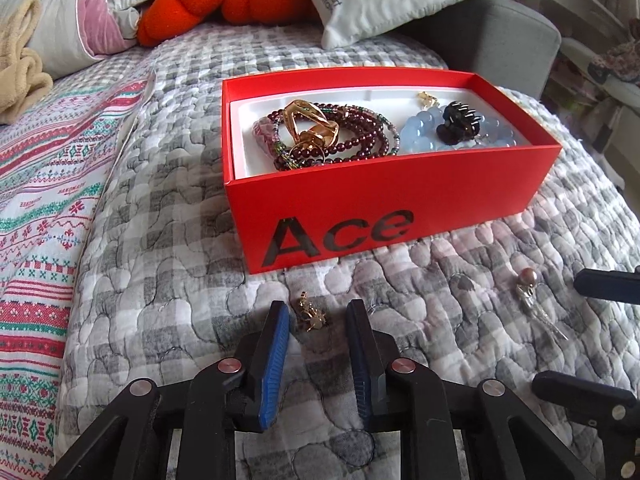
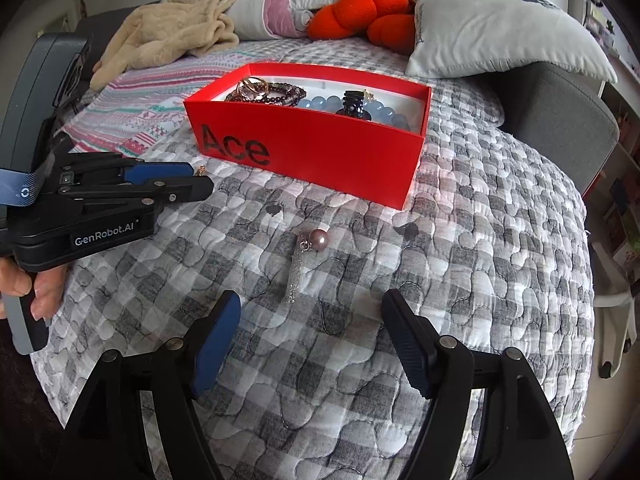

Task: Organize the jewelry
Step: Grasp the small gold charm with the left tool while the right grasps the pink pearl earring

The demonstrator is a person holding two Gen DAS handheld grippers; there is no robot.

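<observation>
Straddling the small gold earring (image 1: 311, 314) on the grey checked quilt (image 1: 168, 240), the left claw (image 1: 318, 312) stands spread; the right claw (image 2: 312, 312), also spread, faces the pearl pendant (image 2: 320, 237). Closing may snag quilt threads or let the earring slip before the red cardboard box (image 1: 400, 200).

Left gripper (image 1: 318, 312) fingers apart around gold earring (image 1: 312, 316), red box (image 1: 400, 184) beyond

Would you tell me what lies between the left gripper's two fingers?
A small gold earring lies on the quilt between the open left gripper's fingers, in the left wrist view.
</observation>
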